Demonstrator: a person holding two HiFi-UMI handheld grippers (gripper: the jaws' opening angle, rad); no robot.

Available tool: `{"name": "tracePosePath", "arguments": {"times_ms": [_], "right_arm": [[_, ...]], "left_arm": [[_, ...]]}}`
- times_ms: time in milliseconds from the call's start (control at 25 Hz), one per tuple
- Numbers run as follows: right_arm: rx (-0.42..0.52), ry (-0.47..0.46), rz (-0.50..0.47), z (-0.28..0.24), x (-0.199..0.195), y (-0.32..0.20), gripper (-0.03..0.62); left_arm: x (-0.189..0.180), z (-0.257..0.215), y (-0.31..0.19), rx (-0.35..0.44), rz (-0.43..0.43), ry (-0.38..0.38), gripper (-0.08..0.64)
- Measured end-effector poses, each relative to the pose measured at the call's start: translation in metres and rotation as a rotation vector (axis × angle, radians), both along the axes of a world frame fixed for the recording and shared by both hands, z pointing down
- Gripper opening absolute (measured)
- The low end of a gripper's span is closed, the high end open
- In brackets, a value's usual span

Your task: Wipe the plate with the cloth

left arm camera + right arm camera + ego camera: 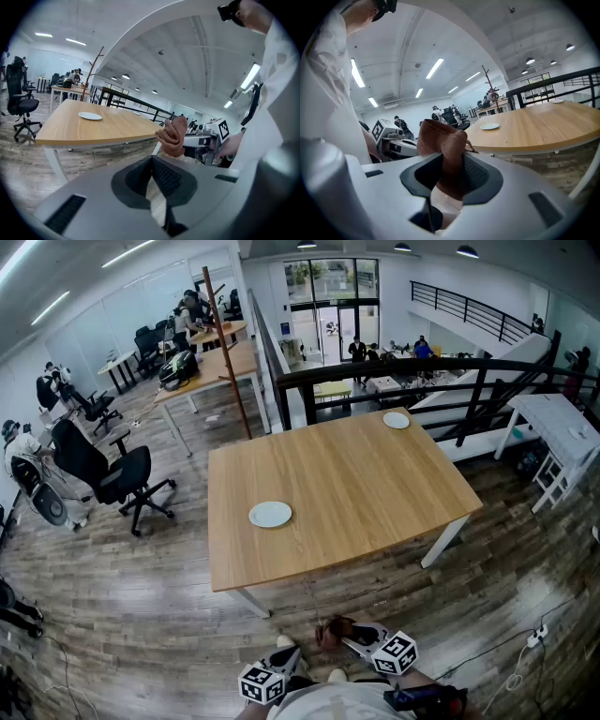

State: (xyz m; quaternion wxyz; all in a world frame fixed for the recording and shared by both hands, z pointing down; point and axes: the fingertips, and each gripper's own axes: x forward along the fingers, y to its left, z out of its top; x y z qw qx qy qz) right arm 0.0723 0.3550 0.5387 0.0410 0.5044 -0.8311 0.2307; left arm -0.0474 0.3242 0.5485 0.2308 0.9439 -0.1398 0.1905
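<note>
The cloth [440, 140] is clamped in the right gripper's [450, 174] jaws, while the left gripper's [151, 174] jaws are pressed together, empty. The plate [270, 514] is seen toward the surface's [366, 493] near left corner, well apart. If left unsteadied, it could be shoved over the edge when wiped.

Your left claw [151, 161] has a pale grey moulded shell. Two black ribbed pads [166, 177] sit in a dark recess at its centre, and a narrow dark slot [65, 213] is cut into each flank of the shell. Your right claw [452, 159] is built the same way, with a grey shell, black ribbed pads and dark flank slots. Each unit carries a white marker cube [262, 683] printed with black square patterns. You wear a white top [328, 704] with a white long sleeve [255, 136]. A black camera [229, 10] is mounted at your head.
</note>
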Motion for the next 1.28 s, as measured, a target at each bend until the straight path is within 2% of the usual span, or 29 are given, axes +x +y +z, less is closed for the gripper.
{"name": "tracePosePath", "arguments": {"times_ms": [120,320,760,1280], "right_arm": [[0.016,-0.006,-0.005,-0.006,-0.01,0.006,0.129],[0.032,-0.074,0.007,-0.011,-0.014,0.01,0.13],[0.018,-0.038,0.026,-0.007,-0.008,0.006,0.13],[-0.016,-0.07,0.015,0.002,-0.015,0.003,0.13]], "left_arm": [[-0.009,-0.003,0.005,-0.002,-0.003,-0.003,0.011],[-0.014,-0.003,0.011,-0.001,-0.004,0.002,0.011],[-0.023,-0.007,0.007,0.014,-0.039,0.006,0.011],[-0.04,-0.003,0.007,-0.015,-0.072,-0.034,0.011]]}}
